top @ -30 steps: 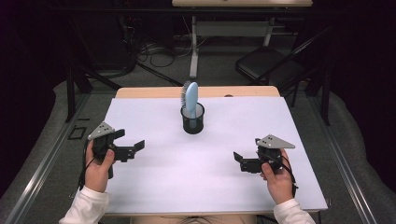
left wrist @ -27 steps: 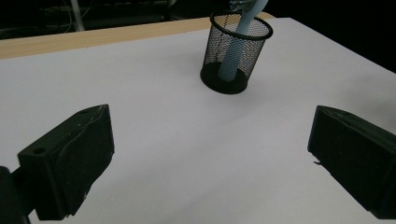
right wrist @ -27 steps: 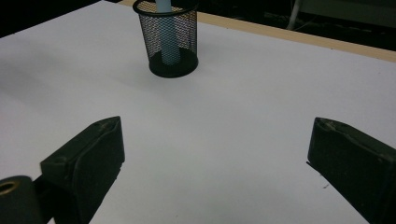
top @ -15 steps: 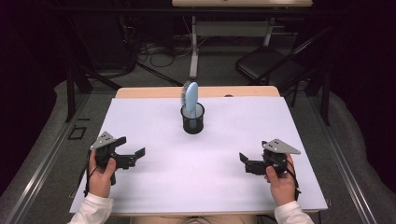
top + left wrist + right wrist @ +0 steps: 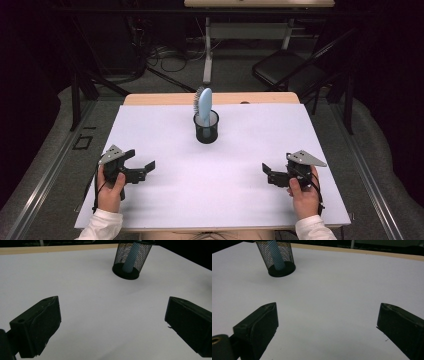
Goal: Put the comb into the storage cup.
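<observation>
A white-topped bench (image 5: 240,200) seen from above. The person's left hand (image 5: 111,186) holds the left tongs (image 5: 141,168) near the front left edge, jaws spread apart and empty, pointing right. The right hand (image 5: 302,192) holds the right tongs (image 5: 266,172) near the front right, also apart and empty, pointing left. Well apart from both, a light blue hairbrush (image 5: 203,104) stands upright in a black mesh cup (image 5: 206,127) at mid-bench.

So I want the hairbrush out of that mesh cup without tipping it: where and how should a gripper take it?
Probably grip the light blue hairbrush on its head, the part that stands clear above the rim of the black mesh cup, and come from above. The handle sits down inside the cup, walled by mesh, so a side approach is blocked. Lifting straight up should keep the cup standing.
</observation>
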### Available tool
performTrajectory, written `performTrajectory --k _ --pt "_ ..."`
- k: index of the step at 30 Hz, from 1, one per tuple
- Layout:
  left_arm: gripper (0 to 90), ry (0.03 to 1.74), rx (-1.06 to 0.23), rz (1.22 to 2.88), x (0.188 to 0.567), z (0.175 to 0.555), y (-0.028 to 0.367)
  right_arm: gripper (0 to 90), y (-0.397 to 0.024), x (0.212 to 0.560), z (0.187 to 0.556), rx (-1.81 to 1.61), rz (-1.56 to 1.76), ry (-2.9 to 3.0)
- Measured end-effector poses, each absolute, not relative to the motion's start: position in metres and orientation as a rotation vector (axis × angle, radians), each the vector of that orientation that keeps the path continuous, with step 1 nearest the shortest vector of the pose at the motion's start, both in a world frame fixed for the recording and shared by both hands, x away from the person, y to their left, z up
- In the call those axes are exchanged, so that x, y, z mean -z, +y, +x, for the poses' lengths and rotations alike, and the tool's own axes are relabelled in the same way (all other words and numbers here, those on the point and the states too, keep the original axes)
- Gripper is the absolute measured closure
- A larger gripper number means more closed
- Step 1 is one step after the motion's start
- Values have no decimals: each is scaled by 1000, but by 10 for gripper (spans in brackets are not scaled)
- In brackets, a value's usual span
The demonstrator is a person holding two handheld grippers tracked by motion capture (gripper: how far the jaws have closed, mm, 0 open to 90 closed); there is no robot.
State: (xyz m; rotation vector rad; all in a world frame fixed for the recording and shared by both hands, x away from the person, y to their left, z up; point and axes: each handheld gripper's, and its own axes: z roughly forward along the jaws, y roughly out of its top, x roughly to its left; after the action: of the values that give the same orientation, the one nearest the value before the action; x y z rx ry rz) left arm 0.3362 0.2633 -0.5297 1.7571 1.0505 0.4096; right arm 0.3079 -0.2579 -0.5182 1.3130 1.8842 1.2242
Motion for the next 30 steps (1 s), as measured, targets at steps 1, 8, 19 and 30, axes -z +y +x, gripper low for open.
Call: performTrajectory --k 1,8,19,30 --pt "9 1050 -407 1758 531 337 263 32 -260 519 309 -1220 1319 1884" --pt "9 1060 -429 1768 538 338 264 31 -265 526 311 -1207 1348 1852" --pt "9 1060 -427 1778 542 340 263 30 -270 533 316 -1171 1367 1846" --pt "9 1064 -423 1778 544 340 262 30 -270 535 317 -1159 1379 1863"
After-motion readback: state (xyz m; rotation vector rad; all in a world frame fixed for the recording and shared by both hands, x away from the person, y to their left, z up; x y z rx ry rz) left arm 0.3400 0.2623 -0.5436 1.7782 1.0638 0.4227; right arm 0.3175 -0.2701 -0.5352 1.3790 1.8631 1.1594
